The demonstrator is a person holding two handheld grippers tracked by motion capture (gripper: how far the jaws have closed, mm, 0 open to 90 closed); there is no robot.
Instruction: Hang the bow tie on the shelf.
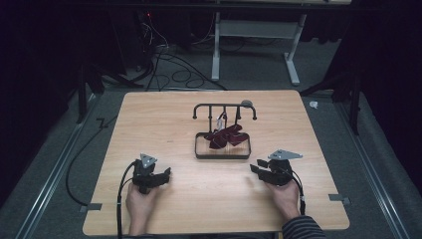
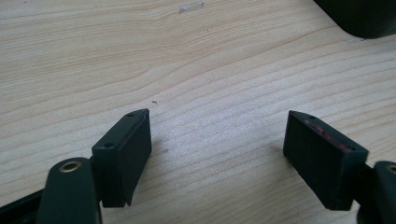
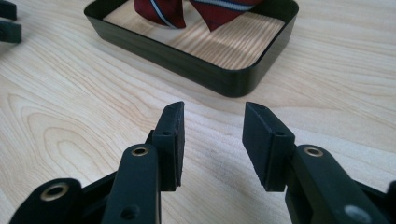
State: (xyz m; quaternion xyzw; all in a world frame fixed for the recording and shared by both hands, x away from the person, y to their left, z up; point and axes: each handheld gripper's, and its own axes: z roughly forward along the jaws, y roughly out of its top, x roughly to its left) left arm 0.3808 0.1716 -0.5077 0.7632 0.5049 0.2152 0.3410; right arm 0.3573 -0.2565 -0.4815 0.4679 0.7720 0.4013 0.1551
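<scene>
Left gripper [image 1: 158,178] resting low on the pale wooden table [image 1: 149,124], jaws spread wide, nothing between them. At centre, dark red striped necktie [image 1: 226,136] lying crumpled, draped in the black shallow rectangular tray [image 1: 222,156] beneath a black metal hanger rail [image 1: 224,106]. Right gripper [image 1: 260,170] near the tray's right corner, jaws parted, empty.

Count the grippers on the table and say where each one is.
2. The left gripper is near the table's front left, the right gripper near its front right; both are open and empty, flanking the tray.
</scene>
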